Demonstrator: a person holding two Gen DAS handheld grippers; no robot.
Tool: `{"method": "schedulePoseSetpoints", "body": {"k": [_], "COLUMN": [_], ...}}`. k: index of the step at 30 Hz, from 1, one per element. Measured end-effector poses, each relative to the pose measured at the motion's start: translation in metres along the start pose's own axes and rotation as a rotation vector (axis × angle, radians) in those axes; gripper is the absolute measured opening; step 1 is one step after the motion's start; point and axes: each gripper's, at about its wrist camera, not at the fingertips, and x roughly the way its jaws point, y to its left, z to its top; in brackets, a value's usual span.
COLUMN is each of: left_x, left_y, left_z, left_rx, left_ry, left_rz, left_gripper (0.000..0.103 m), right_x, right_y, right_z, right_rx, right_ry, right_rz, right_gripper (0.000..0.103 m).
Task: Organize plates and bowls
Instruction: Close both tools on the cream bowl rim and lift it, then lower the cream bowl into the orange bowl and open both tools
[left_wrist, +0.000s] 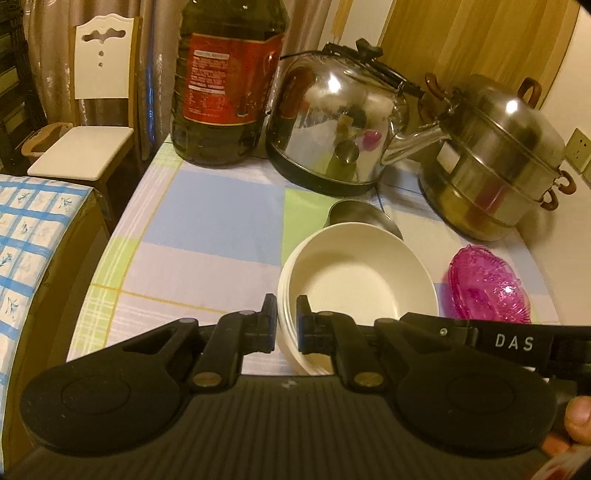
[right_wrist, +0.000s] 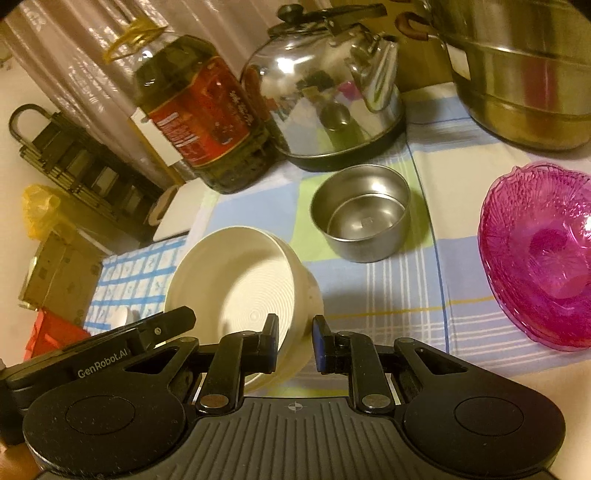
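We hold the stack of cream ribbed plastic bowls (left_wrist: 354, 280) by its rim from two sides: the left gripper (left_wrist: 287, 320) is clenched on the near-left rim, and the right gripper (right_wrist: 295, 341) pinches the opposite wall. The stack hangs tilted above the checked tablecloth (left_wrist: 207, 229), near the small round steel bowl (right_wrist: 364, 212) and beside the pink glass bowls (right_wrist: 543, 258).

Here is our worry. The bowls are nested, and each grip is thin, so we judge that a lower bowl may slip out if we tilt more. If the two hands move unevenly, the rim could twist free. Swinging wide could strike the shiny steel kettle (left_wrist: 332, 122) or the glass bowls.
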Motion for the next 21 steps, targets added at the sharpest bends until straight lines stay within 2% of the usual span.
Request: {"method": "schedulePoseSetpoints", "body": {"k": [11, 15, 21], "left_x": [-0.050, -0.061, -0.071], "left_y": [0.001, 0.003, 0.009], "left_z": [-0.023, -0.038, -0.063], "left_rx": [-0.006, -0.005, -0.010], "left_ry": [-0.054, -0.050, -0.032], "left_rz": [0.016, 0.036, 0.056], "left_gripper": [0.009, 0.009, 0.009], "right_x": [-0.028, -0.036, -0.035], "right_y": [0.021, 0.027, 0.033], "right_z": [-0.023, -0.035, -0.058], "right_rx": [-0.044, -0.068, -0.106], "right_ry": [0.020, 0.024, 0.075], "right_rz": [0.035, 0.044, 0.044], "right_gripper": [0.019, 0.019, 0.019]}}
